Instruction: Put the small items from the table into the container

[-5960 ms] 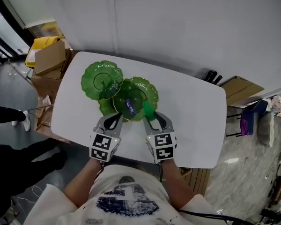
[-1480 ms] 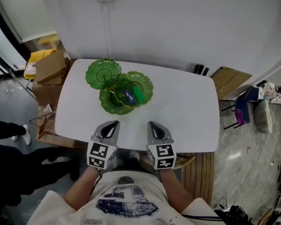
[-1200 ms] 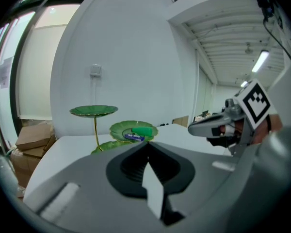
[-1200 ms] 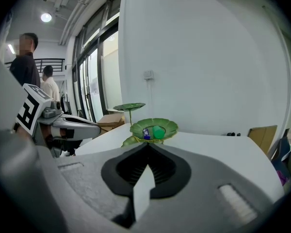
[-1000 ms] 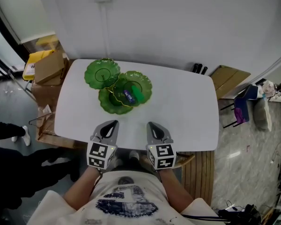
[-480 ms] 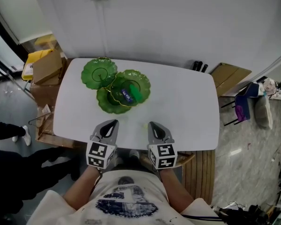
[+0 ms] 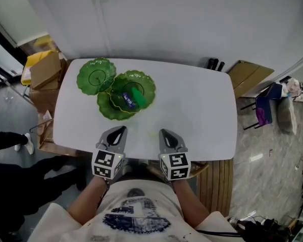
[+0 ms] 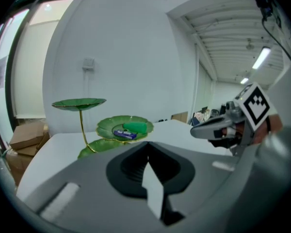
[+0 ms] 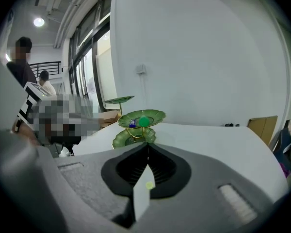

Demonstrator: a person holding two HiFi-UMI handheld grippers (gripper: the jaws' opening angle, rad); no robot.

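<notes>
Green tiered dish (image 7: 107, 110) holding blue packet (image 7: 127, 98), print unreadable, left gripper (image 7: 122, 130) and right gripper (image 7: 163, 132) both clenched, empty

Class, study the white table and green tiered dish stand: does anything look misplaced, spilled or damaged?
Nothing spilled or damaged. The green leaf-shaped tiered dish stand sits upright on the white table. One tiny yellow-green speck lies outside the dishes, near the front edge; unidentifiable.

The tiered dishes (image 7: 134, 88) are glossy green, like glass or plastic, with ribbed rims, on a thin shiny gold metal stem (image 8: 81, 125). The bench (image 7: 192, 105) is smooth matt white. The cardboard boxes (image 7: 44, 69) look dull and papery.
</notes>
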